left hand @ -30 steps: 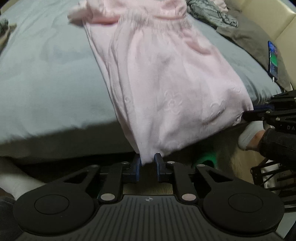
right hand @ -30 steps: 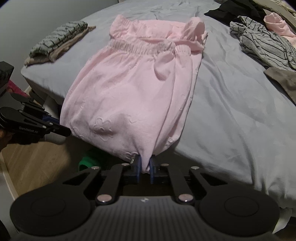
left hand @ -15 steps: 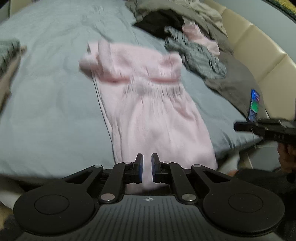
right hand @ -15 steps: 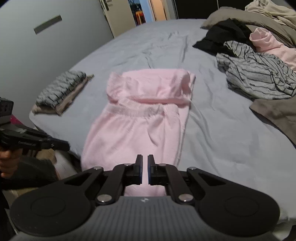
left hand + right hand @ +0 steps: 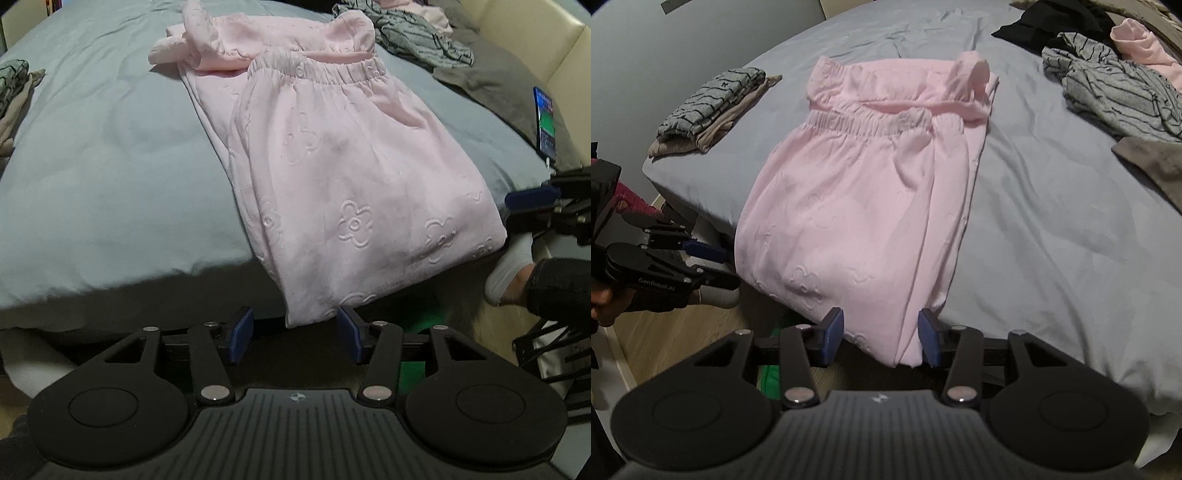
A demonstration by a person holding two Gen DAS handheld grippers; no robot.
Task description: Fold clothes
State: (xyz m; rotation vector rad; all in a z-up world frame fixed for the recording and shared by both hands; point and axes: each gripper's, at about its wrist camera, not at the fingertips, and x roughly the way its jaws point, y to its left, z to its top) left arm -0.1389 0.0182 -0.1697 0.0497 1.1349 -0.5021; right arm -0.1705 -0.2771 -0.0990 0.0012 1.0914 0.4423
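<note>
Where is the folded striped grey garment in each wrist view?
Left wrist: striped grey garment at the far left edge, mostly cut off.
Right wrist: upper left, on a beige piece near the bed's corner.
Shared landmark: the pink garment hanging over the bed's edge.

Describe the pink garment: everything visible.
The pink garment looks like soft fabric embossed with flower outlines, with a gathered elastic waistband and ruffled top folded over at the far end. It lies lengthwise on the grey bedsheet, its near end drooping over the bed edge. One near corner hangs between each open claw, left claw and right claw; both have just opened.
</note>
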